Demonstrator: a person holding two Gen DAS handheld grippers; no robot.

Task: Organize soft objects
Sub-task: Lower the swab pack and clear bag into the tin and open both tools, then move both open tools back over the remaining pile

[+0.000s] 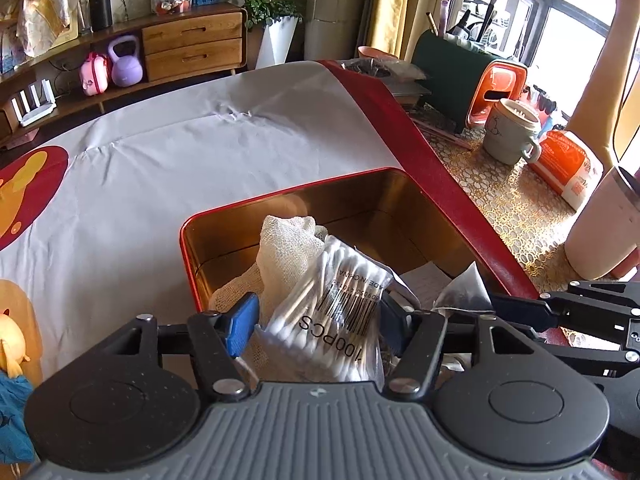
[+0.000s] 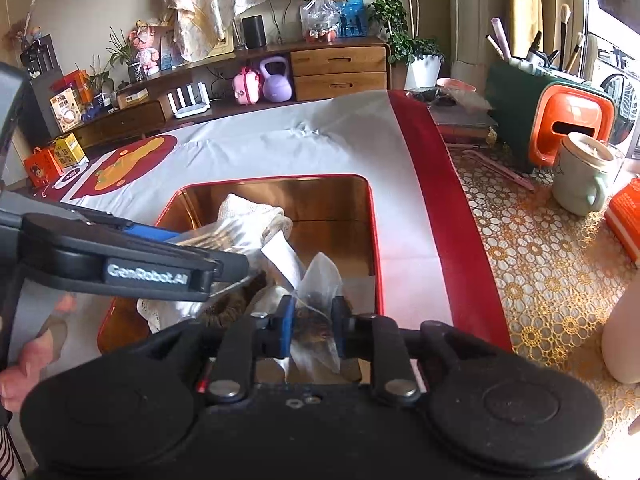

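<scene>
A red tin [image 1: 280,196] [image 2: 280,178] with a gold inside stands open on the white cloth. In it lie white gauze [image 1: 288,240] [image 2: 248,208], a clear bag of cotton swabs [image 1: 328,312] [image 2: 208,238] and a clear pouch with dark contents [image 2: 320,280] [image 1: 464,292]. My left gripper [image 1: 316,324] reaches into the tin with the swab bag between its blue pads; a thin gap shows beside the left pad [image 1: 242,326], and the bag rests on the gauze. My right gripper [image 2: 312,320] straddles the pouch, its pads slightly apart from it. The pouch rests in the tin's near right corner.
Right of the red cloth border, on a lace mat, stand a pale green mug [image 1: 508,132] [image 2: 580,180], an orange packet [image 1: 568,164], a green and orange brush holder [image 1: 460,80] and a white bottle [image 1: 600,232]. A blue cloth [image 1: 12,420] lies at the near left. A hand [image 2: 24,360] holds the left gripper.
</scene>
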